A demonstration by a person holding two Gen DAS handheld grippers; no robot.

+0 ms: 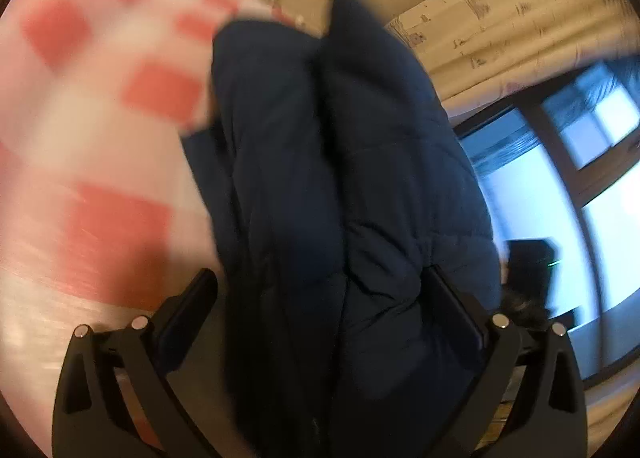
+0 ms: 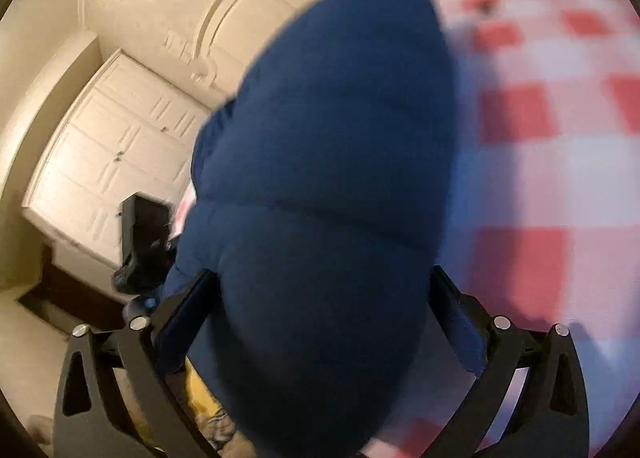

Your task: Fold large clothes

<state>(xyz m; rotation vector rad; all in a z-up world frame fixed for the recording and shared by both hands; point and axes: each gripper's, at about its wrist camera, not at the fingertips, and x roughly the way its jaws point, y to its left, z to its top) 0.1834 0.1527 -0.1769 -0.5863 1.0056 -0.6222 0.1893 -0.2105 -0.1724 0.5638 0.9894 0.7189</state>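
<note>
Both grippers (image 1: 320,290) (image 2: 324,290) wide around navy puffer jacket (image 1: 320,177) — grip unclear; checked cloth (image 1: 100,137) beside.

You have one navy jacket (image 1: 340,177), one red-checked cloth (image 1: 100,137), two claws: left (image 1: 320,314), right (image 2: 324,314).

The left gripper (image 1: 320,290) fills the lower frame, its jaws spread wide, cloth bulging between them. The right gripper (image 2: 324,290), likewise low in frame, has its jaws fully apart.
</note>
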